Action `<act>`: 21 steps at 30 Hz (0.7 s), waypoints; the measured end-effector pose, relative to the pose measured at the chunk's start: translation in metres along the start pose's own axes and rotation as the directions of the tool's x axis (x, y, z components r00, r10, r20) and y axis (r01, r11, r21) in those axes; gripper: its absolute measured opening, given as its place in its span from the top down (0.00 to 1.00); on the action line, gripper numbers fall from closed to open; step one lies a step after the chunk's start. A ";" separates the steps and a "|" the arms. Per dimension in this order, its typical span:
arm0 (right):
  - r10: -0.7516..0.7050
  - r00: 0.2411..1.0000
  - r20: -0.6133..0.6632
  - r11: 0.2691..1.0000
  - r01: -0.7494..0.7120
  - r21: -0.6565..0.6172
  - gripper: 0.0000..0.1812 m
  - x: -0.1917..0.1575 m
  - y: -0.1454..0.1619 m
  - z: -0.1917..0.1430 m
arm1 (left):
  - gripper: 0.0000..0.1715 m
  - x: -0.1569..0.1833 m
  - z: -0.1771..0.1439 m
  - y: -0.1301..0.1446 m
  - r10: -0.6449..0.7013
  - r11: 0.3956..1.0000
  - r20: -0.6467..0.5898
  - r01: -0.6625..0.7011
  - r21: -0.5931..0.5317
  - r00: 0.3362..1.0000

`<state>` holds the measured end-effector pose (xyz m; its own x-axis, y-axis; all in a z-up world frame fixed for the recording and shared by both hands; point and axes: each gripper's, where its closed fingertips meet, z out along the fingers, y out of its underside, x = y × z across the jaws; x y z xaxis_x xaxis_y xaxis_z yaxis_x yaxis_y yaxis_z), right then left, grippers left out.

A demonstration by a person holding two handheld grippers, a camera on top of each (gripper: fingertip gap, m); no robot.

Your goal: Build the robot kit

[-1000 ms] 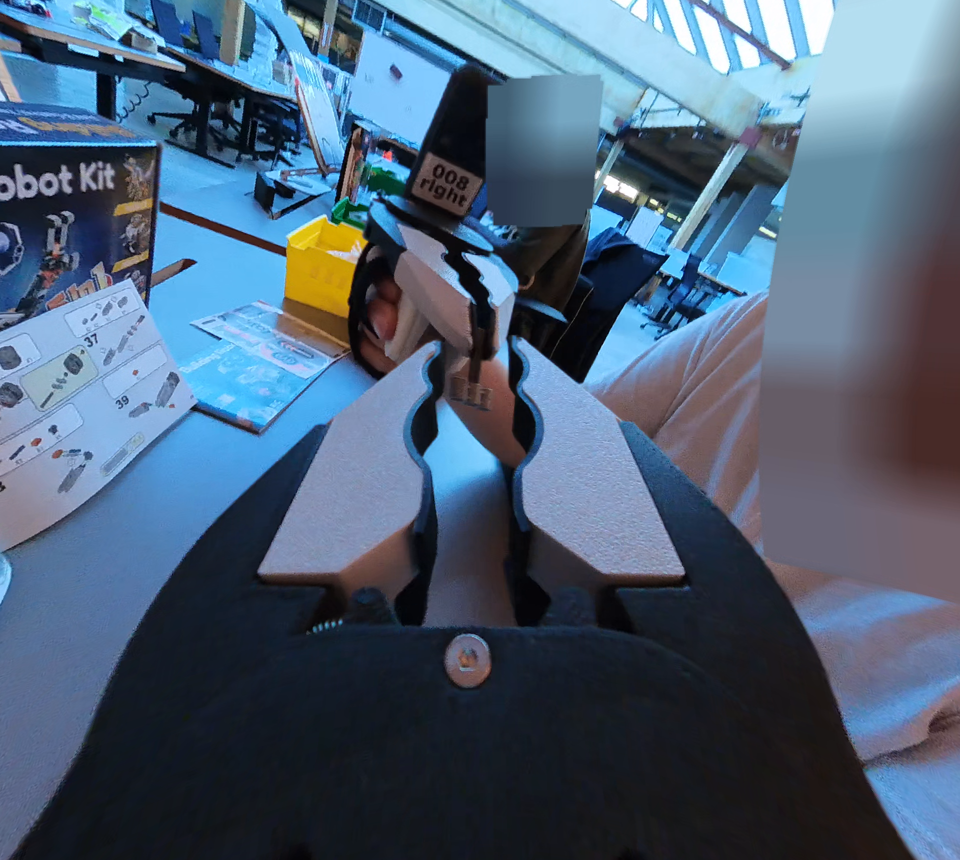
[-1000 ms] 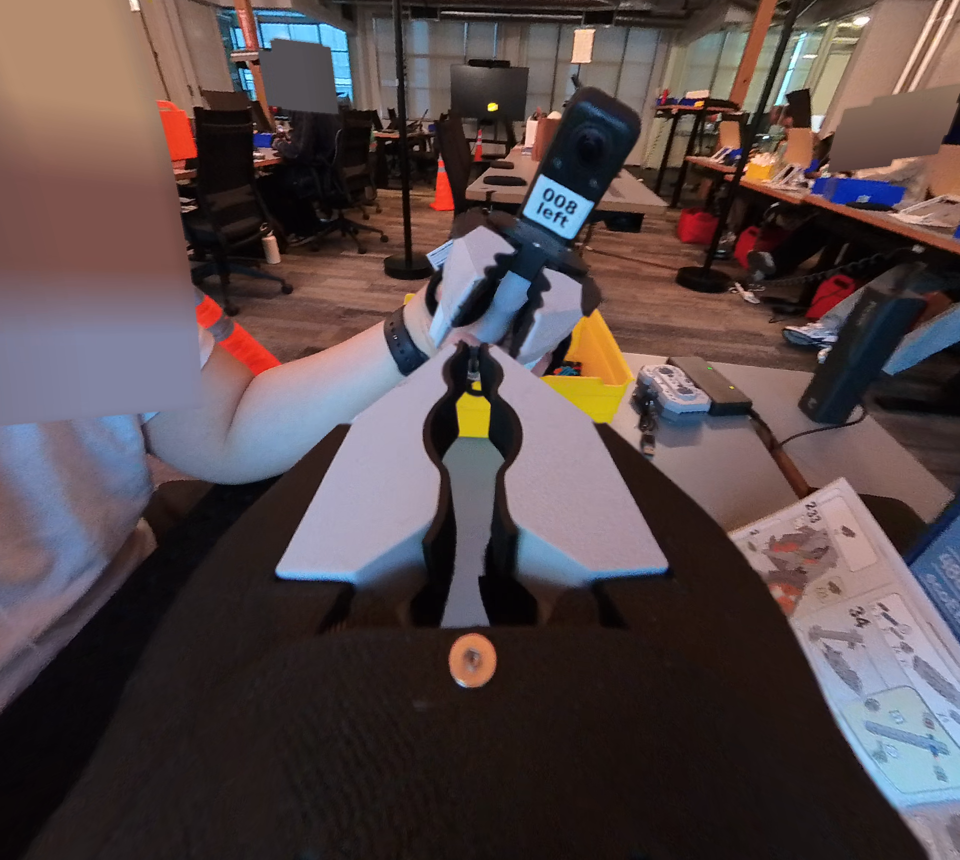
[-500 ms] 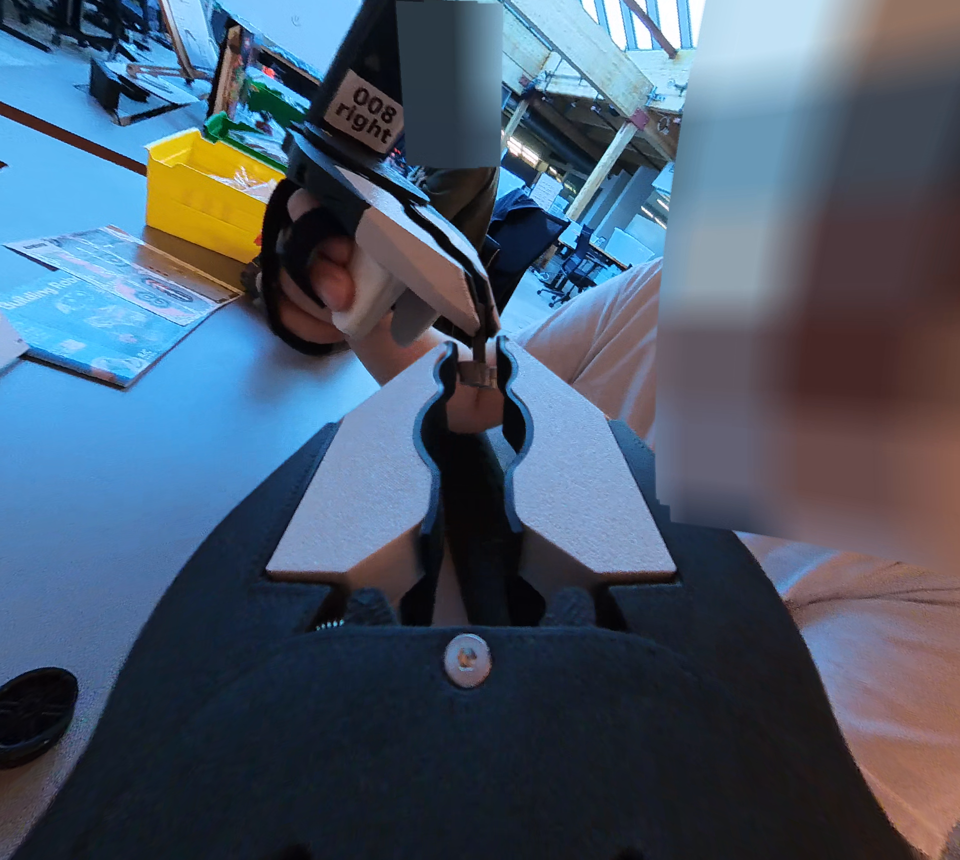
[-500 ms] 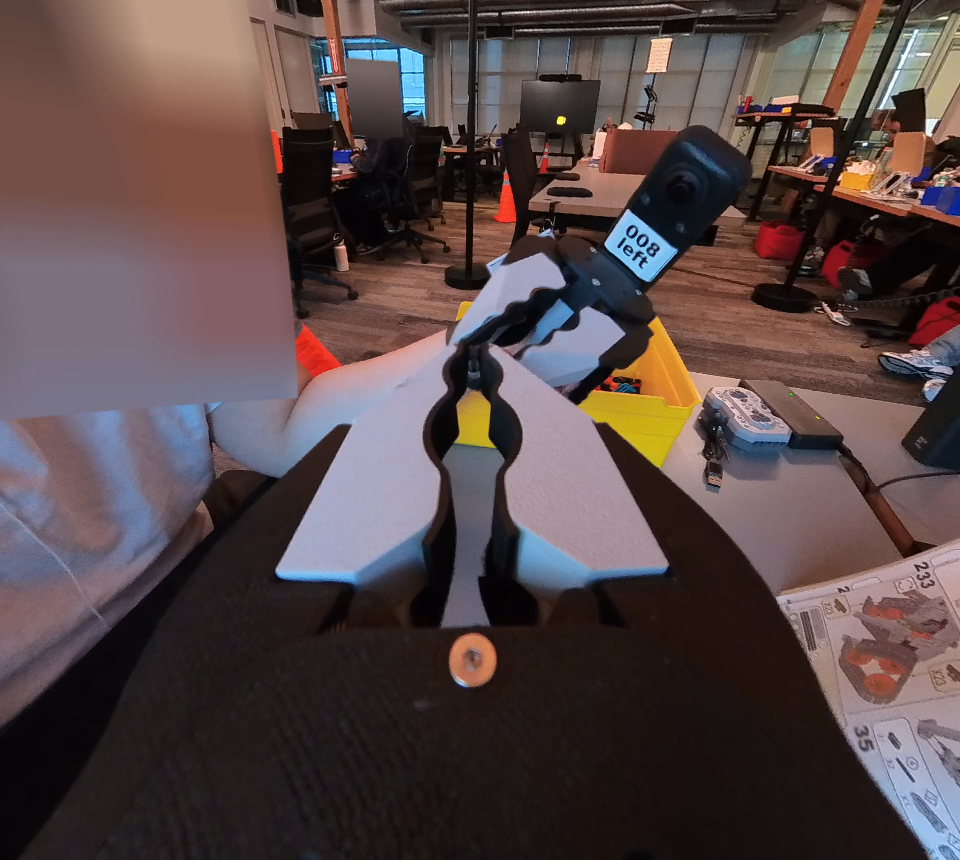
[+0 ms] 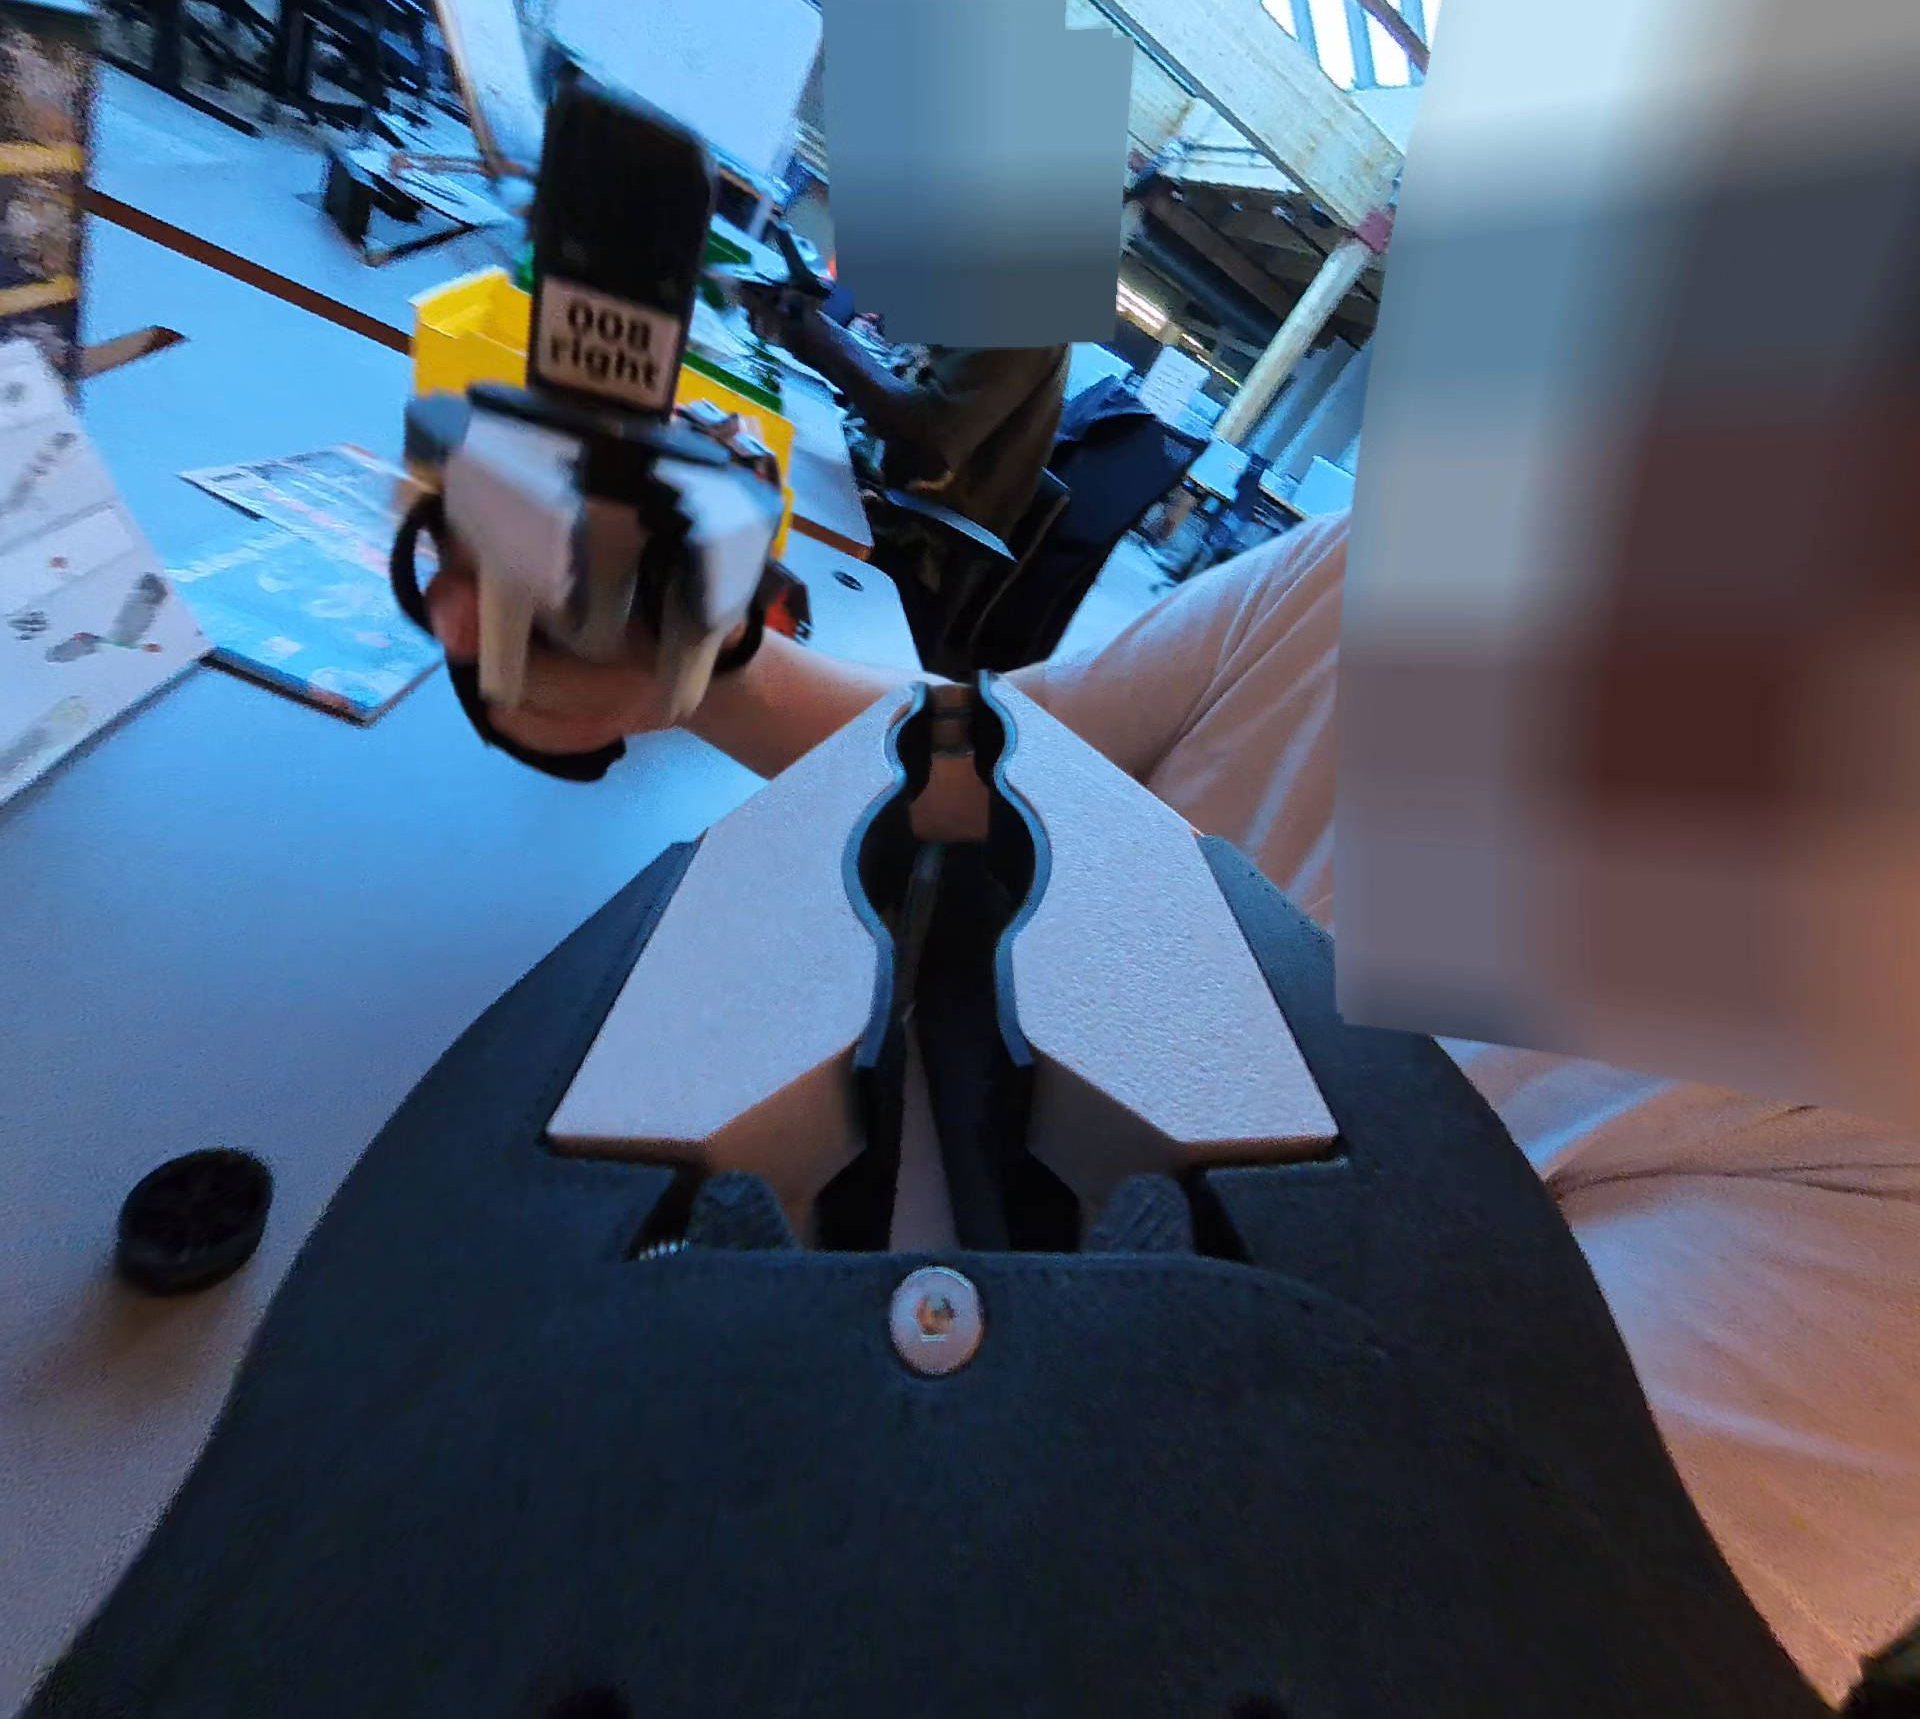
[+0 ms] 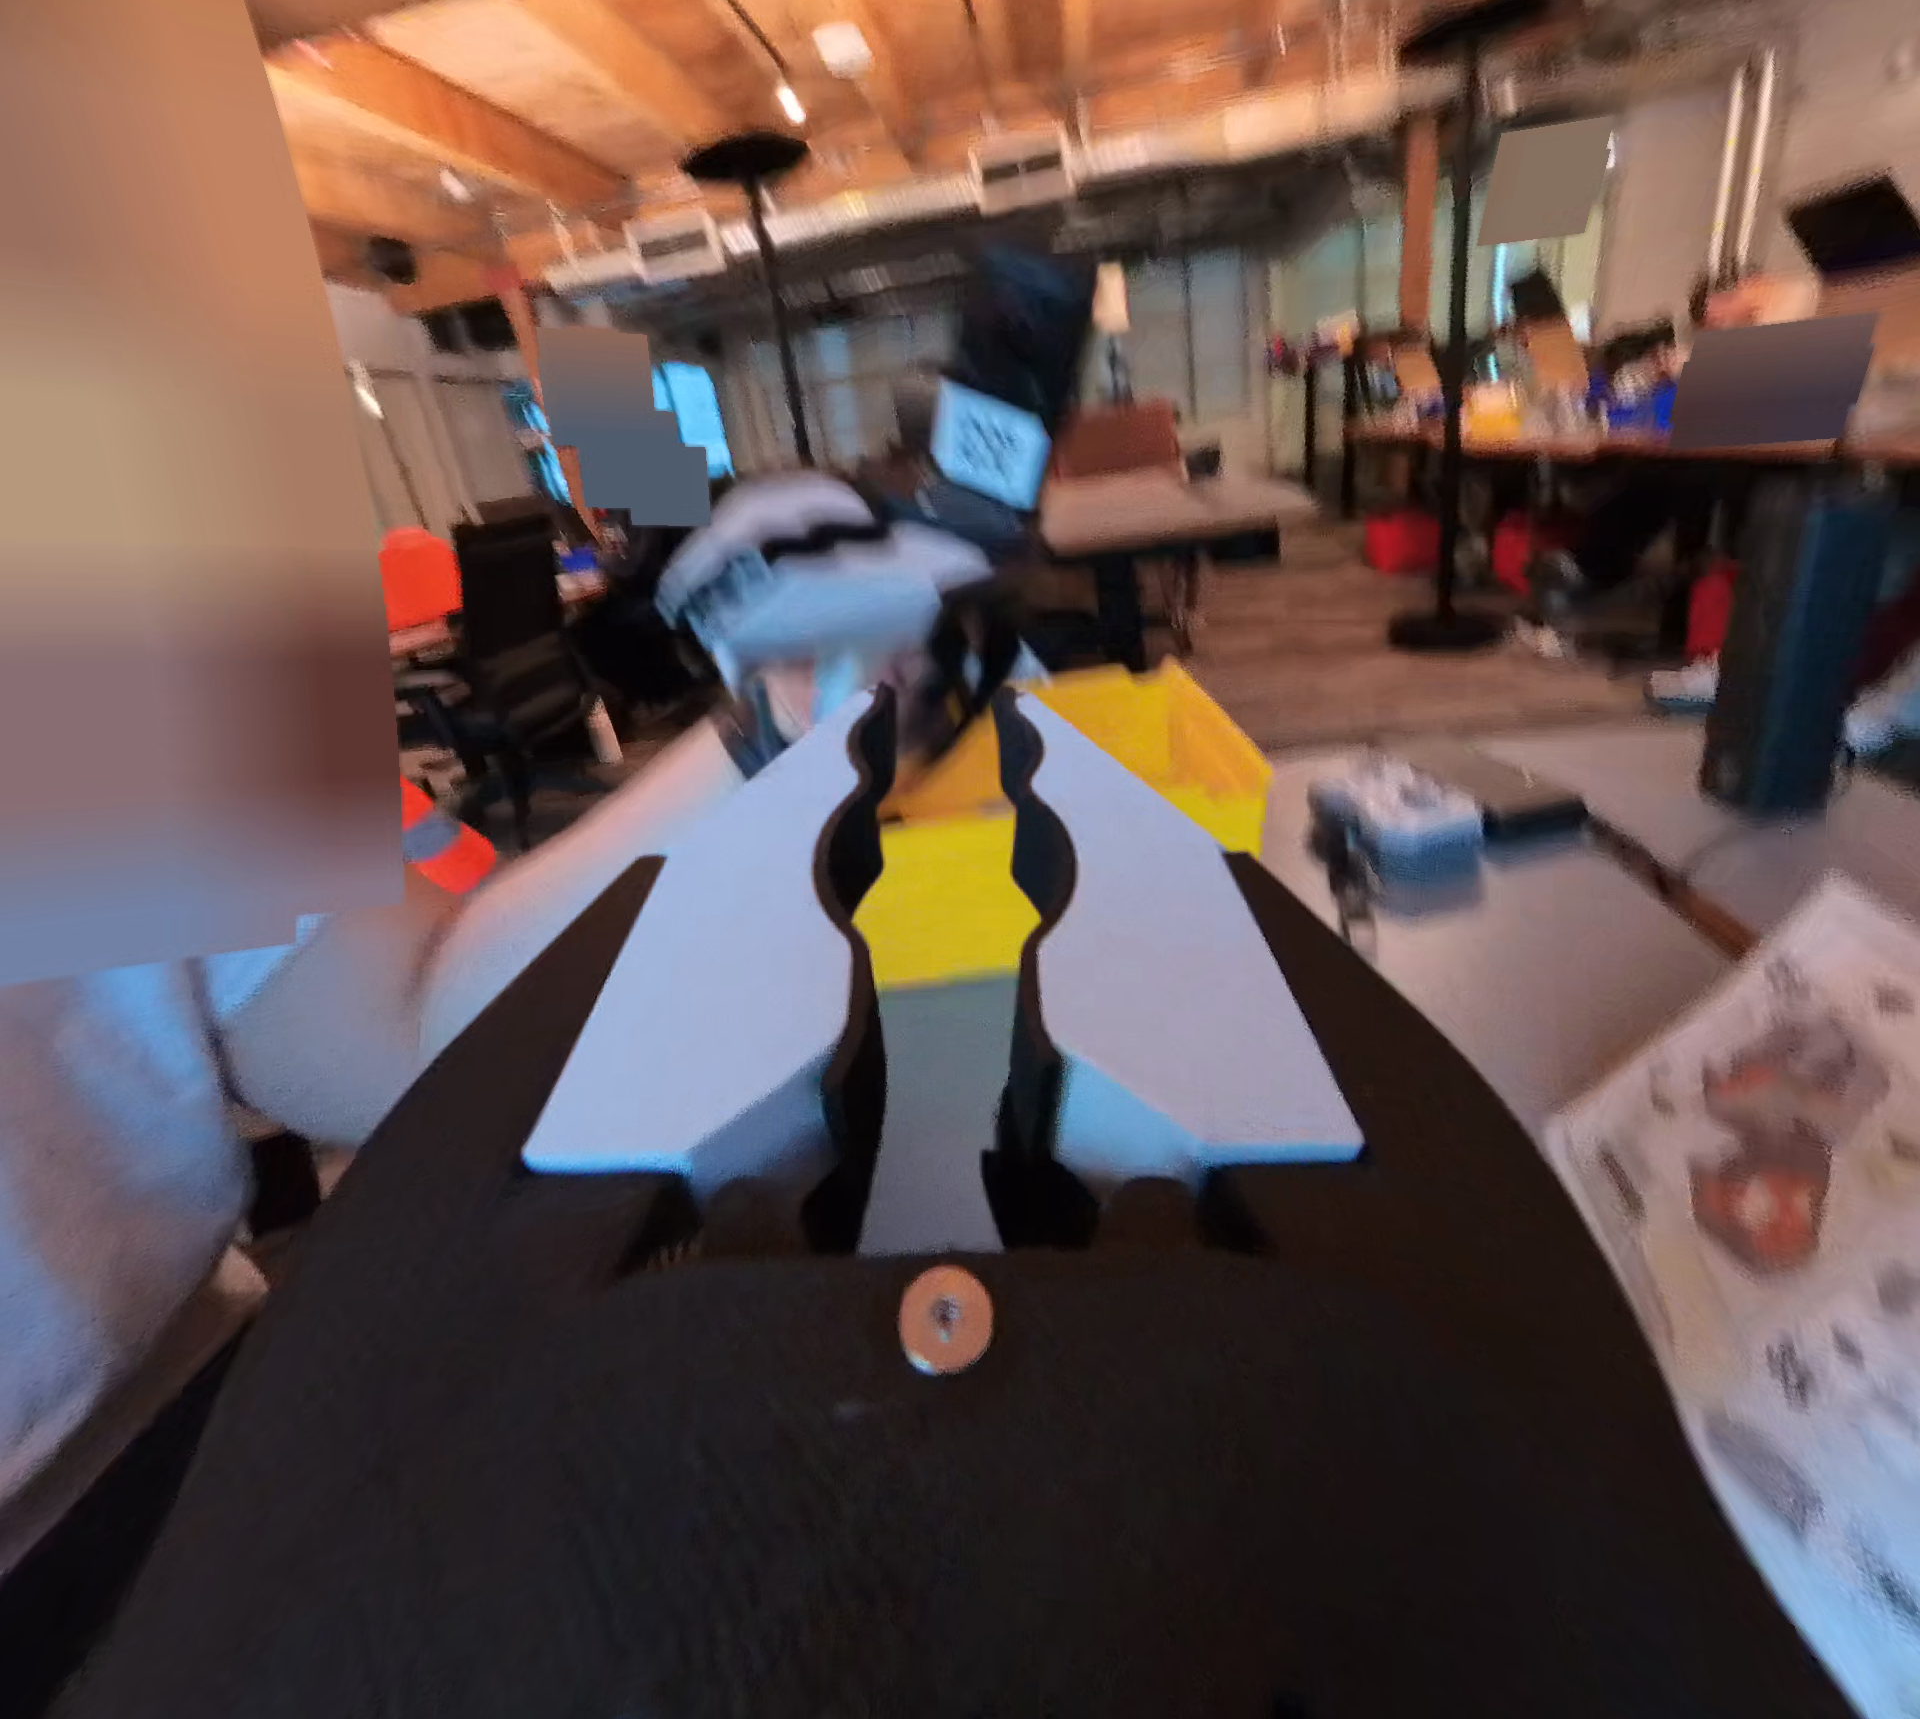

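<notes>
In the left wrist view my left gripper is shut on a small grey part pinched at its fingertips, held in the air above the grey table. My right gripper, held in a hand, hangs to the left of it, apart from the part, with its jaws spread. In the blurred right wrist view the right gripper is open and empty. The left gripper shows just beyond its tips, above a yellow bin.
A black wheel lies on the table at lower left. Booklets and the yellow bin lie farther back. A grey controller and an instruction sheet lie to the right. A person's light sleeve is close by.
The right gripper has opened, let go of the small part and pulled away to the left. The left gripper still holds the part. Both views have swung.
</notes>
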<state>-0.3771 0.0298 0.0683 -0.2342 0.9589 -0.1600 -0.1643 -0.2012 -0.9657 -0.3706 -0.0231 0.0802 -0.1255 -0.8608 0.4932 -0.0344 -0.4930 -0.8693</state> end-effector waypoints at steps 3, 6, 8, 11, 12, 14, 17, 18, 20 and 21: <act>0.051 0.996 -0.077 0.929 -0.076 -0.361 0.92 0.016 0.090 0.023 | 0.98 0.003 -0.020 -0.003 0.002 0.999 0.112 -0.006 0.034 0.994; 0.003 0.996 -0.092 0.759 -0.062 -0.649 0.92 0.010 0.173 0.039 | 0.98 0.005 -0.035 -0.004 -0.029 0.998 0.181 0.017 0.066 0.983; -0.003 0.996 -0.094 0.710 -0.064 -0.702 0.93 0.006 0.200 0.045 | 0.98 0.002 -0.039 -0.002 -0.036 0.998 0.230 0.024 0.055 0.973; 0.008 0.996 -0.085 0.675 -0.068 -0.734 0.93 0.002 0.215 0.046 | 0.97 -0.001 -0.042 -0.001 -0.043 0.998 0.270 0.030 0.051 0.962; -0.005 0.997 -0.081 0.666 -0.057 -0.744 0.93 0.002 0.217 0.044 | 0.97 0.002 -0.044 -0.003 -0.041 0.998 0.273 0.025 0.062 0.961; -0.024 0.996 -0.085 0.657 -0.048 -0.752 0.93 0.005 0.219 0.043 | 0.97 0.005 -0.048 -0.006 -0.035 0.997 0.293 0.012 0.081 0.956; -0.018 0.998 -0.064 0.667 -0.036 -0.744 0.93 0.001 0.219 0.046 | 0.97 0.010 -0.055 -0.009 -0.030 0.995 0.327 -0.003 0.101 0.944; -0.028 0.998 -0.056 0.672 -0.023 -0.741 0.92 0.000 0.220 0.048 | 0.97 0.011 -0.056 -0.010 -0.029 0.994 0.336 -0.007 0.105 0.941; -0.035 0.999 -0.012 0.680 0.015 -0.733 0.89 -0.013 0.223 0.059 | 0.97 0.013 -0.058 -0.012 -0.021 0.994 0.343 -0.017 0.108 0.939; -0.027 1.000 0.010 0.688 0.026 -0.725 0.88 -0.022 0.225 0.067 | 0.97 0.014 -0.057 -0.012 -0.018 0.994 0.341 -0.021 0.110 0.940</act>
<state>-0.4731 -0.0496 -0.1319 -0.2388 0.9621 -0.1317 0.5757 0.0310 -0.8171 -0.4288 -0.0218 0.0961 0.2204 -0.8431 0.4904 0.0776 -0.4861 -0.8705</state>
